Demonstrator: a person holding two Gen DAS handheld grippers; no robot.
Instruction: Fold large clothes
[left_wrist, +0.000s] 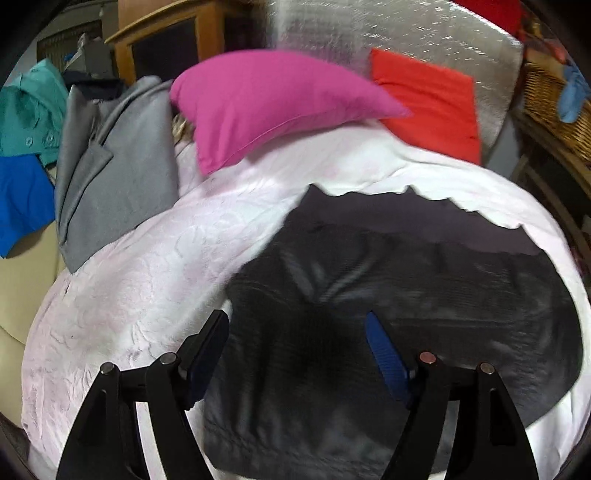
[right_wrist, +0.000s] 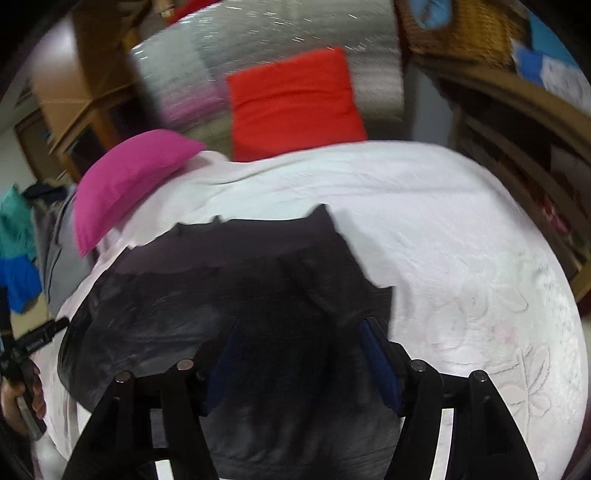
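Both tongs, left gripper (left_wrist: 295, 343) and right gripper (right_wrist: 299, 350), hang released over the soft, limp black garment (left_wrist: 406, 266); its far corners look best to pinch

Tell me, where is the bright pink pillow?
The bright pink pillow lies at the far end of the white bedspread, between the grey folded garment on its left and the red cushion on its right.

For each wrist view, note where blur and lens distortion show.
Left wrist: fisheye bows the white bedspread; the black garment is smeared, the pink pillow soft-edged. Right wrist: heavier motion blur, streaking the red cushion and the silver panel.
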